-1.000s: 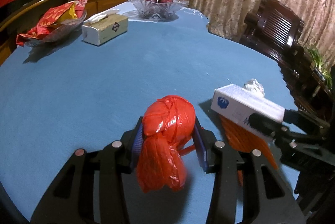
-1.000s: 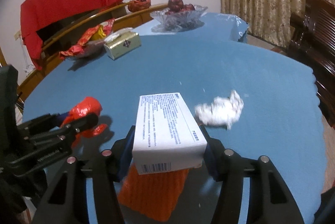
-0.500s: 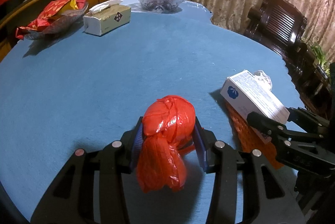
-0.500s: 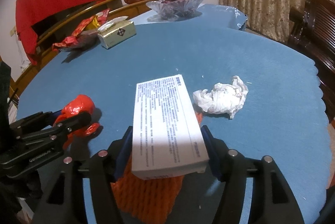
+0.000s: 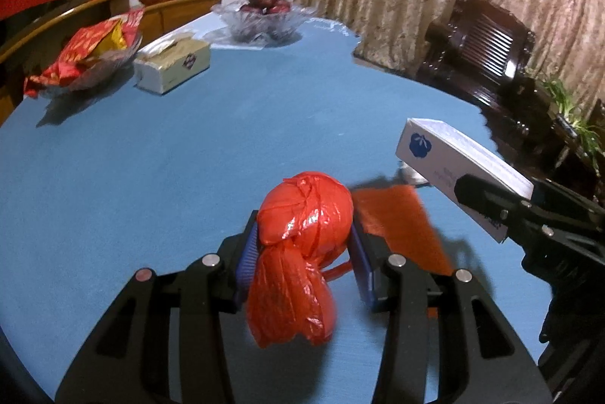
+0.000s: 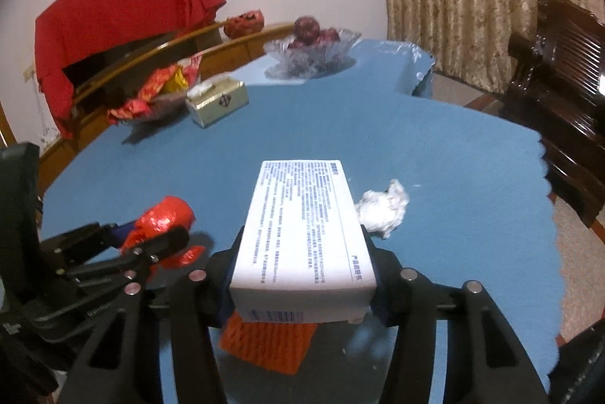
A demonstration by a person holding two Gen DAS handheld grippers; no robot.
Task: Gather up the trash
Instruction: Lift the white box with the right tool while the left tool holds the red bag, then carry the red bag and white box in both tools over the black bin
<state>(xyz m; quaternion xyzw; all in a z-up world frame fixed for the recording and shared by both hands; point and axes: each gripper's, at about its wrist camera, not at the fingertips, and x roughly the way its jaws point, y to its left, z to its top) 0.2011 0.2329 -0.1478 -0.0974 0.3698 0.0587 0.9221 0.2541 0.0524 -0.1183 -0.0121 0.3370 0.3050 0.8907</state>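
Observation:
My left gripper (image 5: 306, 245) is shut on a knotted red plastic bag (image 5: 306, 215), held just above the blue tablecloth (image 5: 170, 169). To its right, my right gripper (image 6: 302, 253) grips a white printed box (image 6: 302, 222) by its long sides. Its jaws are closing a little on the box, which is lifted clear of the table. An orange foam mesh (image 6: 268, 343) lies flat on the cloth under the box. A crumpled white tissue (image 6: 382, 207) rests just right of the box. The left wrist view shows the box (image 5: 446, 158) raised above the mesh (image 5: 397, 219).
At the far side stand a tissue box (image 5: 174, 64), a glass fruit bowl (image 5: 264, 18) and a dish of red wrappers (image 5: 87, 60). A dark wooden chair (image 5: 484, 48) stands beyond the table's scalloped right edge (image 6: 544, 169).
Both grippers have risen with their loads. The white box has lifted off the orange mesh, which now lies uncovered on the cloth.

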